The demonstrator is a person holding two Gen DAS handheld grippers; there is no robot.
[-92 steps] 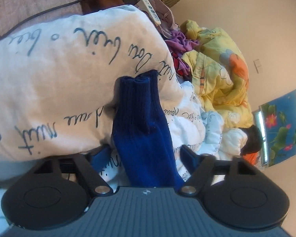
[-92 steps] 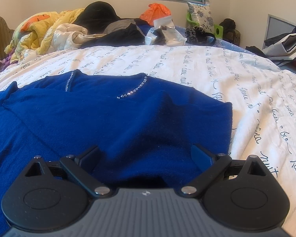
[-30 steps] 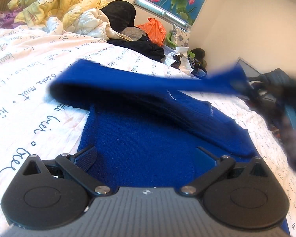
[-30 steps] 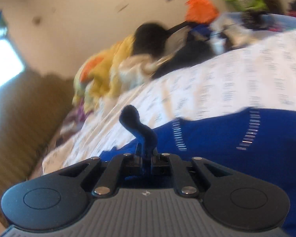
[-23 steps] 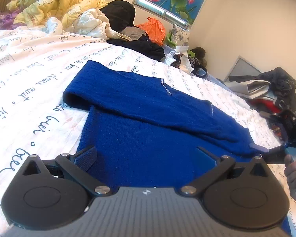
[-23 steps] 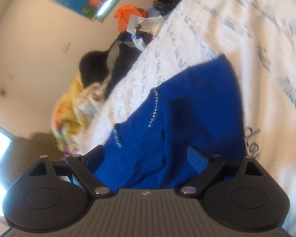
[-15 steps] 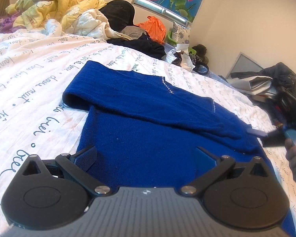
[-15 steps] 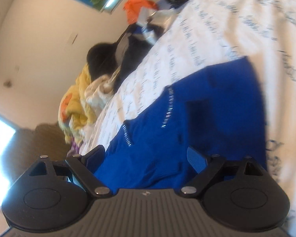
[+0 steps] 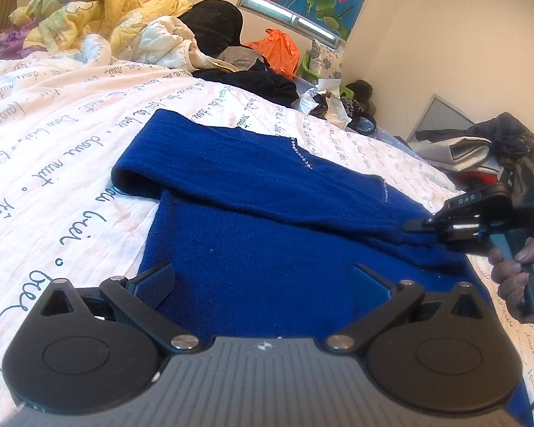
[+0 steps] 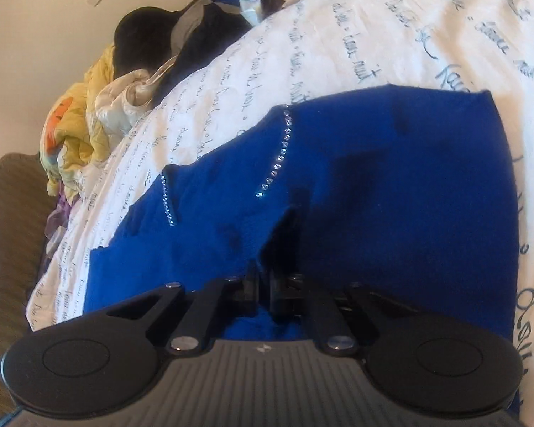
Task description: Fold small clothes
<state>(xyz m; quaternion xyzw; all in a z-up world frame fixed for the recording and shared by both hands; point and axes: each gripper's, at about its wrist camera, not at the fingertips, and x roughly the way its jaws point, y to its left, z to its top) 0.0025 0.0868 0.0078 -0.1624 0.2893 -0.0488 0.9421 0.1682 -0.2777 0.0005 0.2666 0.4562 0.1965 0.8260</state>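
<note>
My blue sweater (image 9: 267, 249) lies partly folded on the script-printed bedsheet (image 9: 53, 149); my right gripper (image 10: 267, 249) has pinched tight on a fold of its knit; my left gripper (image 9: 263, 284) hovers spread wide over the hem, gripping nothing.

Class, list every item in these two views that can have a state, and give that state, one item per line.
Blue sweater: flat on the bed, top part folded over.
Left gripper: jaws open, sweater between them.
Right gripper: jaws shut on the sweater's edge.
Yellow quilt: crumpled in a heap.
Orange plastic bag: bunched up.
White printed sheet: spread out.
</note>
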